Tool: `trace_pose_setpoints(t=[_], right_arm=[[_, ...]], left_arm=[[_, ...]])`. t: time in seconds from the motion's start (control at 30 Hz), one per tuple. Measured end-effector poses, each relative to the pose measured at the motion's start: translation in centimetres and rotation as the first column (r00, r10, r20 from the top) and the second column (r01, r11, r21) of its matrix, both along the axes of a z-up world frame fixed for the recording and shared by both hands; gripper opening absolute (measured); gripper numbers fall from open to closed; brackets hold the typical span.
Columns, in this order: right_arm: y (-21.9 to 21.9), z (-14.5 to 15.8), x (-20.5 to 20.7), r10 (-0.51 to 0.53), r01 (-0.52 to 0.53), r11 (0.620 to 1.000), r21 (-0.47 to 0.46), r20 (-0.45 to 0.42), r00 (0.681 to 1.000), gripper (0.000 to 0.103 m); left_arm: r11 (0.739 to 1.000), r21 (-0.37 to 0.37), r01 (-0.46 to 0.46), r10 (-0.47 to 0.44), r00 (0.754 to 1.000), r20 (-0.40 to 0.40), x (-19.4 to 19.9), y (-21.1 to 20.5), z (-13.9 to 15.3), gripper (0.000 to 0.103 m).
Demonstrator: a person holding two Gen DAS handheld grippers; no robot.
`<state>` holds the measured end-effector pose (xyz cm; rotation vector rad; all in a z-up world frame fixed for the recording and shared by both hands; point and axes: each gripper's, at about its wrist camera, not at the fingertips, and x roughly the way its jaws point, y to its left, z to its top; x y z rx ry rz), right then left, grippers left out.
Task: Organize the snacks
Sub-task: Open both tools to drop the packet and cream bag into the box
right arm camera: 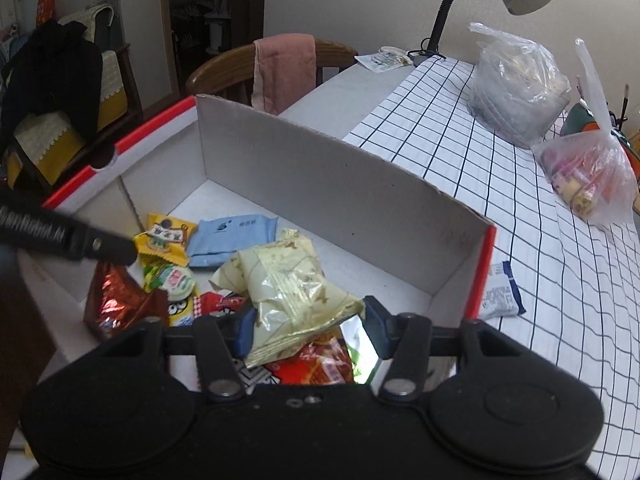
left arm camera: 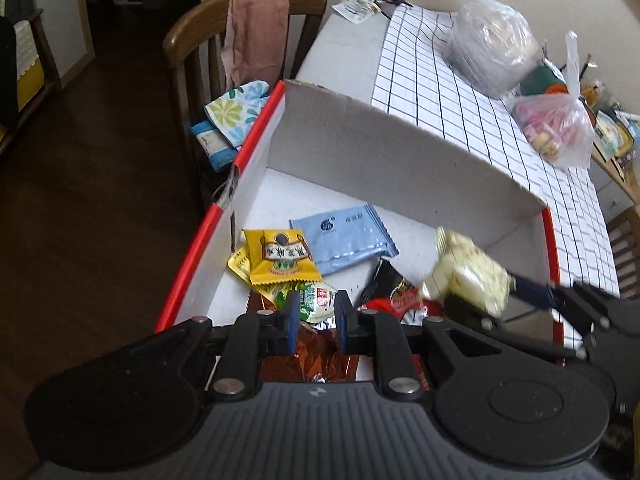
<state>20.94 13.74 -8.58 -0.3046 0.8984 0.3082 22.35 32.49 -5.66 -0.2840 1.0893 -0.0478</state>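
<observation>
My right gripper (right arm camera: 308,326) pinches the cream snack packet (right arm camera: 288,280) over the box (right arm camera: 320,176); a slack pinch may drop it askew; left gripper (left arm camera: 316,320) gapes, holding nothing.

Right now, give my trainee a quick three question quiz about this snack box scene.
1. True or false: the right gripper holds a pale yellow snack bag over the box.
2. Which packet lies flat at the back of the pile? A: light blue packet B: pink towel
3. Fill in: the left gripper holds ____.

Key: 1 true; 2 A; 3 nothing.
</observation>
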Motion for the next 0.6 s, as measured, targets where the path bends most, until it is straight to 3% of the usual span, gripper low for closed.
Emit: trace_pose_setpoints(t=[0.33, 0.47, 0.6], right_arm=[[-0.7, 0.9, 0.0, 0.001, -0.001, 1.0, 0.03, 0.003, 1.0, 0.064], [-1.3, 1.8, -0.5, 0.005, -0.006, 0.998, 0.056, 0.006, 1.0, 0.072], [-2.1, 2.8, -1.4, 0.012, -0.013, 0.996, 0.089, 0.01, 1.0, 0.075]], left_arm=[[0.999, 0.021, 0.028, -0.029, 0.999, 0.038, -0.8, -0.4, 0.2, 0.018], [0.999, 0.025, 0.031, -0.032, 0.998, 0.057, -1.2, -0.4, 0.5, 0.029], [0.999, 0.036, 0.038, -0.041, 0.996, 0.085, -1.8, -0.4, 1.2, 0.03]])
